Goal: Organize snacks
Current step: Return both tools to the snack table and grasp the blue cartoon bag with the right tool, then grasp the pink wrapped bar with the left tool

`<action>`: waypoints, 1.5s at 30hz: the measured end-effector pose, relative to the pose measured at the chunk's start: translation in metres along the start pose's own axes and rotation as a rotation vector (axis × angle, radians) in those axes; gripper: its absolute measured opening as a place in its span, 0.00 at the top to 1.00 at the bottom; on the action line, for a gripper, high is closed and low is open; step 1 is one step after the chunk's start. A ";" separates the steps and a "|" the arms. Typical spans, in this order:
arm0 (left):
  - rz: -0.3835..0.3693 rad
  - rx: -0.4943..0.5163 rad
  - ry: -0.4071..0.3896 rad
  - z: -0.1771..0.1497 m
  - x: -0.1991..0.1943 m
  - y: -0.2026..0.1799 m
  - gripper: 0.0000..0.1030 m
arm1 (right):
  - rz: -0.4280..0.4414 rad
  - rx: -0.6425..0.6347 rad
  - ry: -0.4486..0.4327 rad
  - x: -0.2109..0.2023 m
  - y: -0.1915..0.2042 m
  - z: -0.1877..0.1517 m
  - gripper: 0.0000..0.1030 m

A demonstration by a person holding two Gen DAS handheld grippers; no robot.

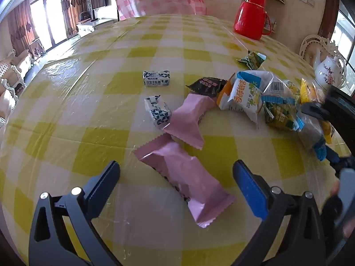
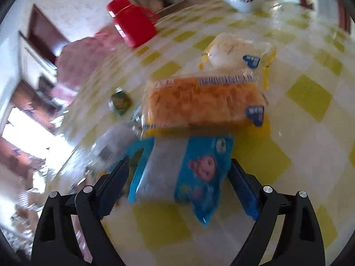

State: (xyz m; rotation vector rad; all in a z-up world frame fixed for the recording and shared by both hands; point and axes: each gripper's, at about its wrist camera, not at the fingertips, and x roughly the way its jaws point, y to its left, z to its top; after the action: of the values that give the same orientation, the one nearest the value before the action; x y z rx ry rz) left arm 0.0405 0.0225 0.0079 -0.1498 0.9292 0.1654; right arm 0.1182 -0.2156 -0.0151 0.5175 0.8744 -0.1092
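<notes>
- Left gripper [image 1: 176, 173] poised low over the yellow-checked tablecloth [image 1: 93, 115], jaws spread wide, clamped on nothing.
- Far ahead and left of that claw: a blue-and-white wrapped candy [image 1: 156, 78], flat on the cloth; a second blue-and-white candy [image 1: 158, 110] nearer, tilted, touching the packet beside it.
- Between the open fingers: a pink snack packet [image 1: 186, 177], lying diagonally, its far end past the fingertips, its near end toward the right finger [image 1: 248, 186].
- Just ahead of the claw: a second pink packet [image 1: 188, 119], its near corner close to the first.
- Ahead and right: a dark brown packet [image 1: 207, 85], then a heap of snack bags led by a white-and-orange bag [image 1: 241, 97] and a green-yellow bag [image 1: 279, 115], overlapping one another.
- Beyond the heap: a small green packet [image 1: 253, 59] lying alone.
- Far ahead at the table's back edge: a red thermos [image 1: 251, 15]; at far right, a white floral teapot [image 1: 328, 72].
- Right gripper [image 2: 178, 173] blurred by motion, jaws apart, straddling a blue cartoon-printed snack bag [image 2: 195, 170]; contact with the fingers impossible to tell.
- Directly ahead of that claw: an orange cake in clear wrapping [image 2: 199, 104], touching the blue bag's far edge, and behind it a pale yellow-trimmed bag [image 2: 235, 55].
</notes>
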 end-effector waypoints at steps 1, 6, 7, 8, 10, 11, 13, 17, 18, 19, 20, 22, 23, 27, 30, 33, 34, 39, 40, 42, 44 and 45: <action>-0.003 -0.001 -0.001 0.000 0.000 0.000 0.02 | -0.058 -0.031 -0.012 0.004 0.009 -0.001 0.15; -0.047 -0.015 -0.015 -0.001 -0.003 0.006 0.02 | -0.186 -0.195 -0.034 0.011 0.028 -0.013 0.25; -0.056 -0.017 -0.018 -0.002 -0.004 0.007 0.02 | -0.180 -0.223 -0.028 0.006 0.026 -0.015 0.30; -0.066 -0.016 -0.019 -0.002 -0.004 0.008 0.02 | -0.151 -0.260 -0.022 0.000 0.021 -0.018 0.40; -0.068 -0.010 -0.018 -0.002 -0.004 0.008 0.02 | -0.080 -0.281 -0.009 -0.022 0.001 -0.027 0.45; -0.067 -0.003 -0.016 -0.002 -0.004 0.007 0.02 | -0.070 -0.293 -0.007 -0.030 -0.006 -0.032 0.46; -0.062 0.013 -0.010 -0.002 -0.004 0.005 0.02 | -0.027 -0.320 -0.016 -0.052 -0.027 -0.050 0.46; -0.047 0.080 0.011 -0.004 -0.002 -0.001 0.02 | 0.033 -0.333 -0.008 -0.086 -0.056 -0.077 0.45; -0.042 0.097 0.016 -0.005 -0.001 -0.002 0.02 | 0.039 -0.340 -0.008 -0.090 -0.060 -0.081 0.45; -0.036 0.118 0.023 -0.005 -0.001 -0.004 0.02 | 0.035 -0.348 -0.011 -0.094 -0.063 -0.084 0.45; -0.022 0.154 0.033 -0.007 0.000 -0.007 0.01 | 0.023 -0.356 -0.014 -0.095 -0.065 -0.086 0.44; -0.027 0.169 0.036 -0.008 0.000 -0.006 0.01 | 0.022 -0.355 -0.003 -0.095 -0.066 -0.086 0.40; -0.030 0.177 0.038 -0.009 0.000 -0.006 0.01 | 0.026 -0.355 -0.002 -0.096 -0.067 -0.086 0.37; -0.034 0.182 0.042 -0.008 0.001 -0.005 0.01 | 0.005 -0.398 0.009 -0.089 -0.059 -0.086 0.30; -0.033 0.182 0.041 -0.008 0.000 -0.005 0.01 | 0.032 -0.367 -0.001 -0.090 -0.066 -0.083 0.42; -0.036 0.182 0.041 -0.009 0.000 -0.004 0.01 | 0.103 -0.282 -0.015 -0.095 -0.083 -0.077 0.47; -0.037 0.182 0.037 -0.009 -0.001 -0.004 0.06 | 0.129 -0.249 -0.033 -0.098 -0.089 -0.076 0.47; -0.099 0.145 -0.031 -0.012 -0.013 0.010 0.64 | 0.197 -0.119 -0.111 -0.113 -0.114 -0.071 0.62; -0.129 0.126 -0.031 -0.012 -0.014 0.014 0.64 | 0.202 -0.103 -0.117 -0.115 -0.118 -0.071 0.64; -0.185 0.090 -0.032 -0.012 -0.015 0.024 0.64 | 0.215 -0.087 -0.126 -0.117 -0.121 -0.071 0.66; -0.187 0.085 -0.034 -0.013 -0.017 0.025 0.64 | 0.213 -0.097 -0.131 -0.119 -0.119 -0.072 0.66; -0.187 0.082 -0.035 -0.013 -0.017 0.026 0.64 | 0.211 -0.102 -0.133 -0.119 -0.119 -0.073 0.66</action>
State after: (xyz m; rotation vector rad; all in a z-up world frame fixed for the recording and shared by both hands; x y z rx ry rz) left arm 0.0150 0.0435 0.0123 -0.1564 0.8806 -0.0428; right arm -0.0454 -0.2986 -0.0095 0.4979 0.6874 0.0925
